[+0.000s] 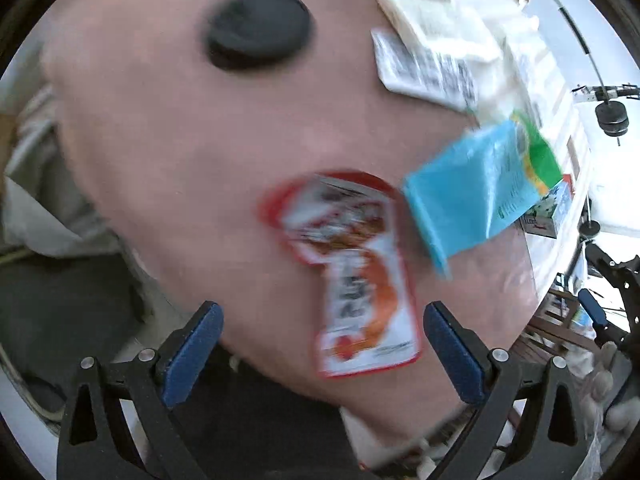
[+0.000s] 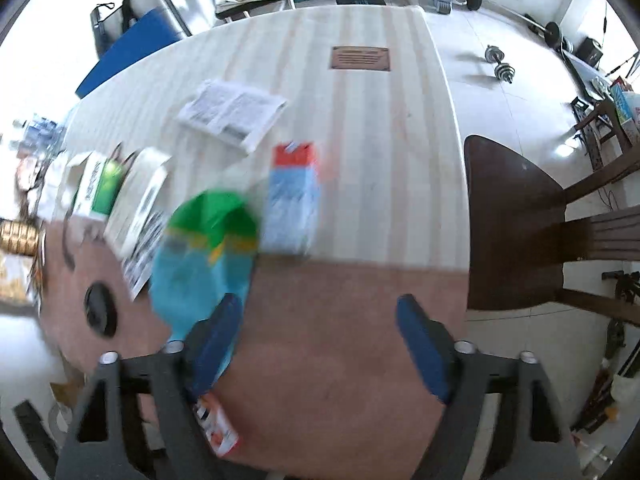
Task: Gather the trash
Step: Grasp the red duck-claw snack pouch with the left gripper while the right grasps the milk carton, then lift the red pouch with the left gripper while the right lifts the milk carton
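Observation:
A red and white snack wrapper (image 1: 356, 276) lies on the pinkish table top, its near end between my open left gripper's (image 1: 324, 354) blue pads. A blue and green packet (image 1: 484, 188) lies just right of it; it also shows in the right wrist view (image 2: 200, 256), in front of the left finger of my open right gripper (image 2: 320, 344). A red and blue carton (image 2: 294, 200) lies farther out on the striped cloth. The wrapper's end (image 2: 218, 428) peeks out under the right gripper's left finger. Both views are motion-blurred.
A black round disc (image 1: 258, 32) sits on the pink surface. Printed paper sheets (image 2: 232, 114) and white and green boxes (image 2: 116, 188) lie on the striped table (image 2: 380, 140). A dark wooden chair (image 2: 520, 232) stands at the right edge; dumbbells lie on the floor beyond.

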Available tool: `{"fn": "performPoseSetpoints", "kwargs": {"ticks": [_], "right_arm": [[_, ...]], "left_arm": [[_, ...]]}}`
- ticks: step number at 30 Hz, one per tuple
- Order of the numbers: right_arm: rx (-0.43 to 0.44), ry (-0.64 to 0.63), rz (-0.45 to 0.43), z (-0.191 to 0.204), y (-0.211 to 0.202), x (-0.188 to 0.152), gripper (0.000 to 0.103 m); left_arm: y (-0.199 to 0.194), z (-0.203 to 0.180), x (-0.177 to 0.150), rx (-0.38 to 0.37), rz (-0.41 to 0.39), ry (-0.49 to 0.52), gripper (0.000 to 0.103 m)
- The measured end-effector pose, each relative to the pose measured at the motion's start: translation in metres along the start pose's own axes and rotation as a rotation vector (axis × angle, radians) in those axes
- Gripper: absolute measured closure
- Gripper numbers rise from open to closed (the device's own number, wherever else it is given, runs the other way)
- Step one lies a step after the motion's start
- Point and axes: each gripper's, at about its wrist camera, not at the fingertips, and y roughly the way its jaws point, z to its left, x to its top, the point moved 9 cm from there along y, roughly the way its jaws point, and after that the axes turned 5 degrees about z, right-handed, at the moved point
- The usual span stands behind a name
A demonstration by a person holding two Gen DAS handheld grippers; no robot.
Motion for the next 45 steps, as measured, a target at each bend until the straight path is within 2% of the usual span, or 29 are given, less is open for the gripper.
{"fn": "performPoseSetpoints", "kwargs": {"ticks": [3, 5, 6, 7, 9, 10, 12, 14, 16, 17, 18, 24, 28, 33, 37, 43, 45], "right_arm": [[0.007, -0.008, 0.028, -0.005, 0.016, 0.018, 0.024], [0.027, -0.013, 0.052, -0.005, 0.026, 0.028, 0.024], [0.041, -0.017, 0.063, -0.004, 0.031, 0.031, 0.024], [0.052, -0.018, 0.071, -0.002, 0.036, 0.034, 0.024], [0.075, -0.025, 0.087, 0.003, 0.044, 0.042, 0.024], [0.077, -0.031, 0.089, 0.007, 0.047, 0.044, 0.024], [0.091, -0.043, 0.096, 0.016, 0.057, 0.051, 0.024], [0.101, -0.061, 0.116, 0.027, 0.070, 0.057, 0.026], [0.099, -0.080, 0.140, 0.035, 0.081, 0.058, 0.041], [0.097, -0.087, 0.147, 0.036, 0.083, 0.056, 0.058], [0.103, -0.094, 0.151, 0.037, 0.084, 0.055, 0.063], [-0.003, -0.239, 0.226, 0.024, 0.079, 0.010, 0.064], [-0.051, -0.244, 0.239, 0.016, 0.090, 0.000, 0.064], [-0.055, -0.208, 0.232, 0.012, 0.100, -0.001, 0.066], [-0.054, -0.211, 0.220, 0.006, 0.096, -0.002, 0.068], [-0.046, -0.245, 0.180, 0.004, 0.075, -0.015, 0.068], [-0.053, -0.264, 0.170, 0.004, 0.069, -0.021, 0.068]], "left_arm": [[0.037, -0.014, 0.008, 0.054, 0.067, -0.015, 0.002], [0.045, -0.013, 0.011, 0.109, 0.059, -0.012, 0.020], [0.048, -0.013, 0.011, 0.129, 0.055, 0.004, 0.032], [0.048, -0.014, 0.011, 0.152, 0.050, 0.021, 0.035], [0.044, -0.013, 0.013, 0.230, 0.016, 0.103, 0.039], [0.040, -0.010, 0.017, 0.297, -0.010, 0.161, 0.039], [0.036, -0.003, 0.023, 0.371, -0.038, 0.213, 0.039], [0.033, 0.007, 0.030, 0.371, -0.043, 0.219, 0.039], [0.031, 0.015, 0.036, 0.340, -0.035, 0.200, 0.039], [0.032, 0.017, 0.037, 0.323, -0.030, 0.189, 0.039], [0.032, 0.022, 0.039, 0.304, -0.026, 0.172, 0.037], [0.030, 0.039, 0.043, 0.265, -0.032, 0.137, 0.035], [0.035, 0.033, 0.036, 0.269, -0.047, 0.149, 0.039], [0.034, 0.011, 0.025, 0.291, -0.061, 0.174, 0.044], [0.028, 0.002, 0.019, 0.302, -0.087, 0.201, 0.053], [0.013, -0.011, 0.013, 0.264, -0.127, 0.232, 0.053], [0.018, -0.011, 0.011, 0.250, -0.101, 0.233, 0.047]]}}
